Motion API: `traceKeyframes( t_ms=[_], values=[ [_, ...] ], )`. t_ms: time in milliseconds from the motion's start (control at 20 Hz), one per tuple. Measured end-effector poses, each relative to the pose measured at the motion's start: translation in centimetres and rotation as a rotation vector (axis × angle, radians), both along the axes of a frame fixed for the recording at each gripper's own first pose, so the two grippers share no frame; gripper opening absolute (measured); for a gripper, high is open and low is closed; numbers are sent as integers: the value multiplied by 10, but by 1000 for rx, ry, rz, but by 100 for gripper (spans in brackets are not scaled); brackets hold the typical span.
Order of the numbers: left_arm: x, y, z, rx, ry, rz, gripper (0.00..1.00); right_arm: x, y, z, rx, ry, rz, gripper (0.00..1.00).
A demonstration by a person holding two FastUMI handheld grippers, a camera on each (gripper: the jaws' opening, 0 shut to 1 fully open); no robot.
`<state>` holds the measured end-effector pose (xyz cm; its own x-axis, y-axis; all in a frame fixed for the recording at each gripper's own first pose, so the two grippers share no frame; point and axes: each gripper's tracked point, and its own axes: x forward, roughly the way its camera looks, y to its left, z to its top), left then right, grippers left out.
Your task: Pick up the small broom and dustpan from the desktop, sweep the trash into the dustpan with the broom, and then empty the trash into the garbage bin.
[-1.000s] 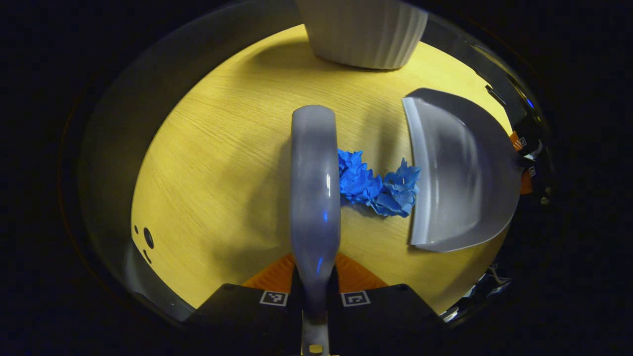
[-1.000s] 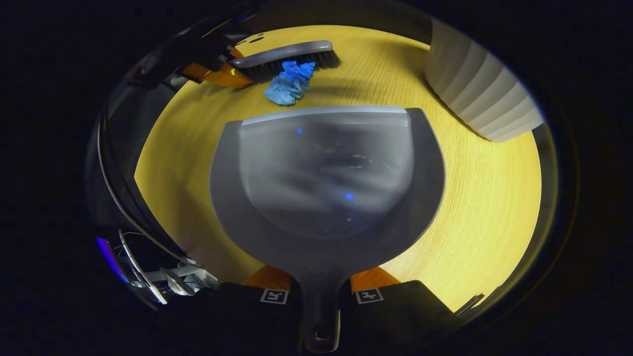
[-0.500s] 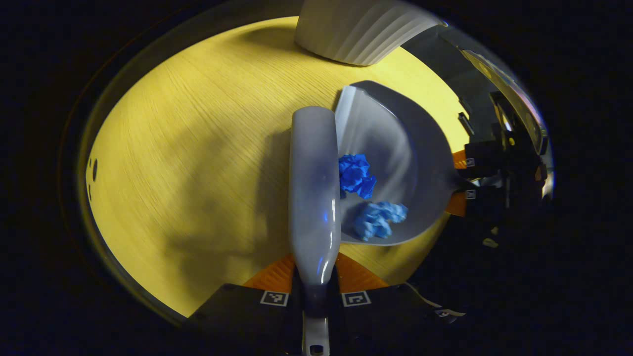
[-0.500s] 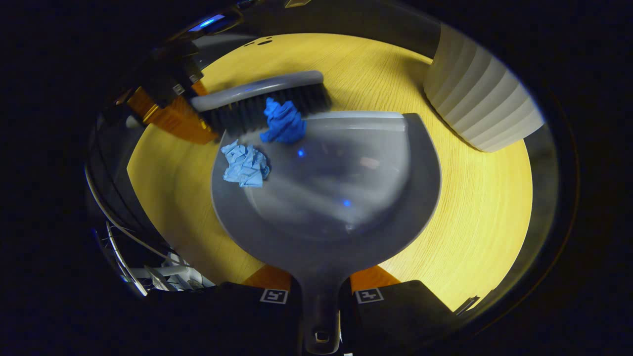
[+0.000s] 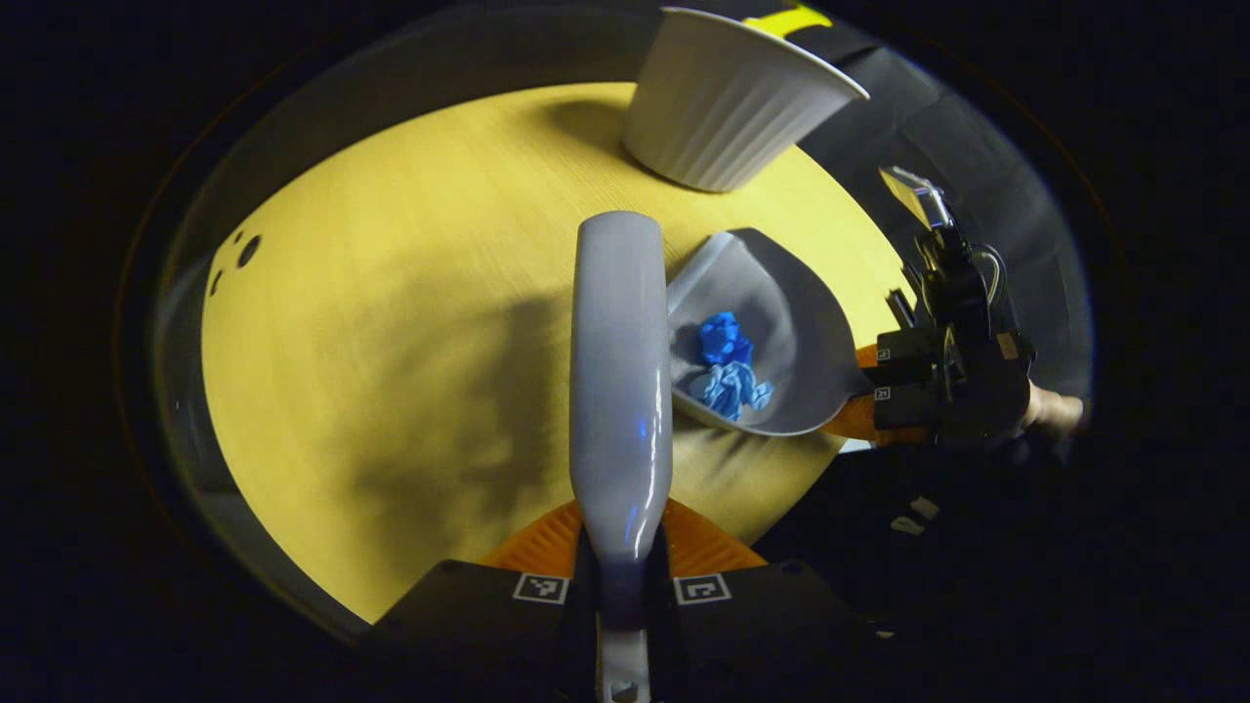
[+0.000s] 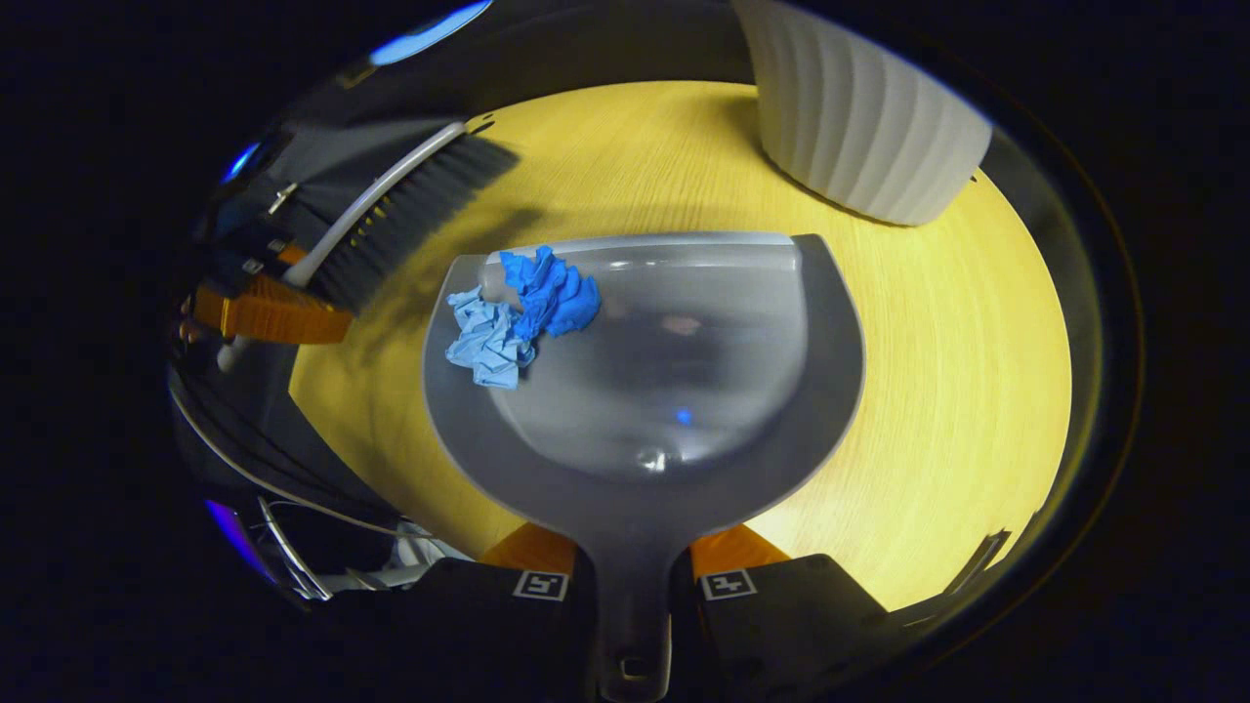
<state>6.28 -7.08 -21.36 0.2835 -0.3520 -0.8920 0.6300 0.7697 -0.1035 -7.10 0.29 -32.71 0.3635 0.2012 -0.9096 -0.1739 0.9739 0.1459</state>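
In the left gripper view my left gripper (image 5: 622, 576) is shut on the handle of the grey broom (image 5: 619, 371), held above the yellow desktop (image 5: 391, 342). To its right the grey dustpan (image 5: 791, 332) carries two crumpled blue paper balls (image 5: 730, 371), with the right gripper (image 5: 884, 381) on its handle. In the right gripper view my right gripper (image 6: 633, 581) is shut on the dustpan (image 6: 684, 391) handle. The dark blue ball (image 6: 549, 291) and the pale blue ball (image 6: 485, 337) lie at the pan's front left. The broom (image 6: 400, 220) with black bristles hangs at upper left, held by the left gripper (image 6: 256, 308).
A white ribbed garbage bin (image 5: 732, 93) stands at the far side of the desktop; in the right gripper view the bin (image 6: 859, 127) is at upper right. Small holes (image 5: 244, 252) mark the desktop's left part. Its edge (image 5: 781, 508) runs close under the dustpan.
Both paper balls went from the desktop into the dustpan. The broom has since lifted and drawn back to the left, away from the pan. The dustpan has risen a little.
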Motion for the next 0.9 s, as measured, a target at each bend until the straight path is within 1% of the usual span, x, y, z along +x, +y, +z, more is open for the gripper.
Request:
traceKeyframes(
  t_ms=[50, 150, 250, 300, 350, 400, 450, 550, 700, 750, 800, 900],
  values=[
    [-3, 8, 0, -18, -21, 43, 25, 1, -3, 1, -3, -10, 10, 34],
    [-7, 22, -11, -52, -65, 122, 25, 2, -4, 3, -21, -30, 48, 34],
    [-8, 29, -23, -83, -96, 201, 25, 9, -5, 9, -17, -31, 75, 34],
    [-7, 35, -31, -92, -105, 241, 28, 8, -5, 6, -1, -21, 72, 34],
    [-7, 41, -37, -107, -118, 272, 25, 9, -3, 7, 26, -17, 64, 34],
    [-9, 48, -47, -126, -126, 296, 28, 11, -4, 6, 50, -23, 53, 34],
    [-10, 55, -59, -139, -128, 320, 25, 11, -8, 2, 51, -24, 44, 34],
    [-13, 72, -79, -155, -136, 355, 25, 5, -12, 7, 23, -31, 42, 34],
    [-2, 100, -115, -174, -138, 378, 25, 2, -9, 38, 9, -16, 46, 34],
    [1, 109, -126, -183, -132, 383, 28, 2, -11, 45, 12, -12, 32, 34],
    [0, 119, -139, -186, -120, 385, 25, 2, -14, 49, 15, -13, 20, 34],
    [3, 141, -166, -179, -105, 383, 25, -1, -26, 62, 9, -34, 8, 34]
  ],
)
